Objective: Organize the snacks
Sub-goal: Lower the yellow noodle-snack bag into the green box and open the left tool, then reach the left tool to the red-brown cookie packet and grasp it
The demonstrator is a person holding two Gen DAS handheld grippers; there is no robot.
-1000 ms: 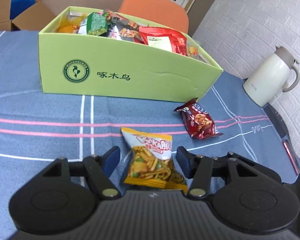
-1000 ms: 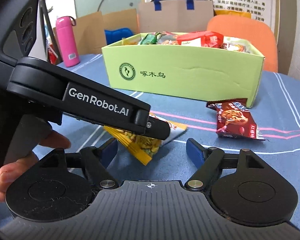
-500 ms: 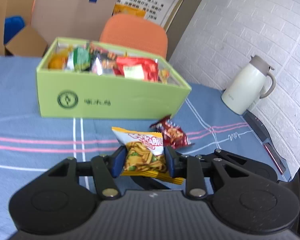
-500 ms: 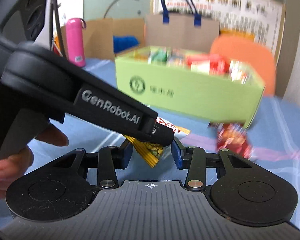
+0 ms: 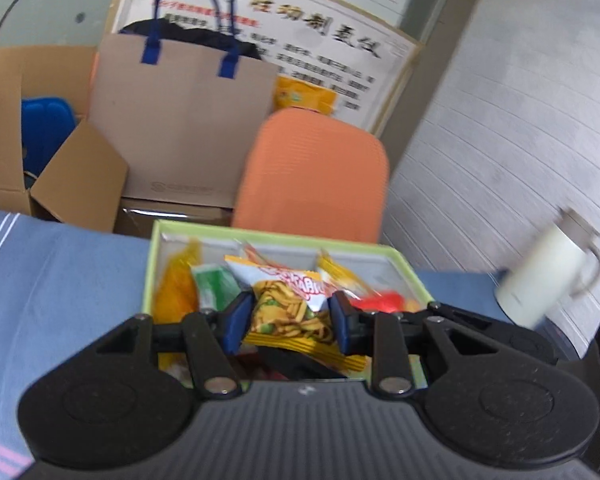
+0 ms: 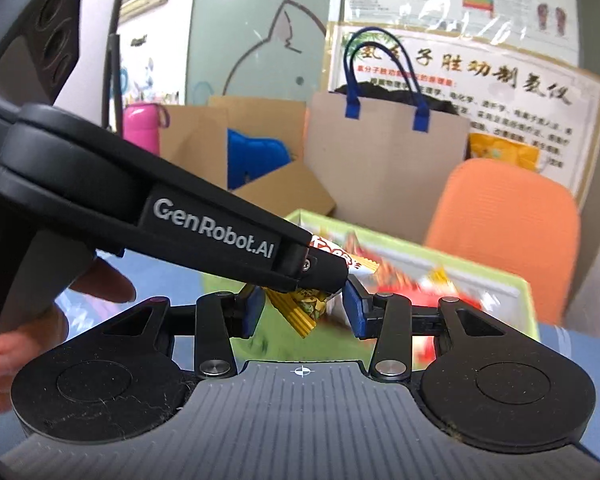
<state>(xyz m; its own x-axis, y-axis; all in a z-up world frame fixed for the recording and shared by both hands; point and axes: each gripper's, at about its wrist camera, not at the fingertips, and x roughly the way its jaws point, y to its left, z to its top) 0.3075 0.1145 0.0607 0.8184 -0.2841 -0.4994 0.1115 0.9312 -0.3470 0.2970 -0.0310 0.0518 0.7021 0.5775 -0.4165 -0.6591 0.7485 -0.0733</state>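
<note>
My left gripper (image 5: pixel 292 318) is shut on a yellow and white snack packet (image 5: pixel 290 312) and holds it in the air over the open green snack box (image 5: pixel 152 248), which holds several other packets. In the right wrist view the left gripper's black body (image 6: pixel 204 224) crosses from the left, and the same packet (image 6: pixel 300 308) hangs from its tip between my right gripper's blue pads (image 6: pixel 354 312). My right gripper (image 6: pixel 305 312) has its jaws partly closed around the packet's lower corner; contact is unclear. The green box (image 6: pixel 516 292) lies just behind it.
An orange chair (image 5: pixel 312 176) stands behind the box. A brown paper bag (image 5: pixel 180 120) and cardboard boxes (image 5: pixel 72 176) are further back. A white jug (image 5: pixel 540 276) stands on the blue tablecloth (image 5: pixel 60 280) at the right. A pink bottle (image 6: pixel 140 128) is far left.
Both grippers rose from the table. The left gripper closed on the yellow packet and carried it up and forward over the green box. The right gripper's jaws narrowed.
</note>
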